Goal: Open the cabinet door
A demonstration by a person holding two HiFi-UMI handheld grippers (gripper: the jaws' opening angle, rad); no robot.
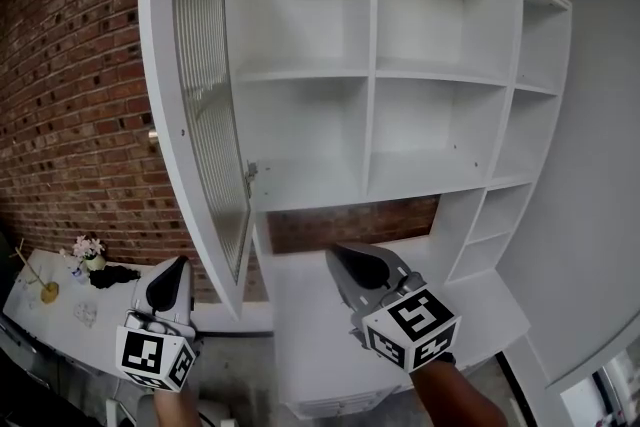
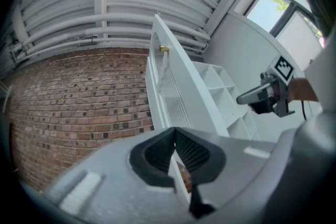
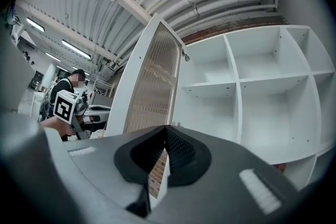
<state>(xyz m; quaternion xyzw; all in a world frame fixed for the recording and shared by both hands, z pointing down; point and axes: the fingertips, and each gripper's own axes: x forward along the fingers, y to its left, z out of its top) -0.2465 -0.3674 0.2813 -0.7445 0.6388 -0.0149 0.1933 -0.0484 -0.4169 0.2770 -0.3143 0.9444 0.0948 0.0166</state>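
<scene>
The white cabinet point(image 1: 372, 75) hangs on a brick wall, its empty shelves showing. Its ribbed-glass door point(image 1: 200, 95) stands swung wide out to the left, with a small brass knob point(image 1: 153, 137) on the outer face. My left gripper point(image 1: 178, 267) is shut on nothing, below the door's lower edge and apart from it. My right gripper point(image 1: 345, 260) is also shut and empty, below the cabinet's bottom shelf. The left gripper view has the door point(image 2: 173, 86) edge-on with its knob point(image 2: 164, 49) beyond my left gripper point(image 2: 175, 136). In the right gripper view my right gripper point(image 3: 166, 131) points at the door point(image 3: 155, 81).
A white counter point(image 1: 310, 345) lies under the cabinet. At lower left a white table point(image 1: 40, 300) carries a small flower vase point(image 1: 90, 255) and dark items. Brick wall point(image 1: 70, 85) fills the left. A person point(image 3: 68, 84) stands far off in the right gripper view.
</scene>
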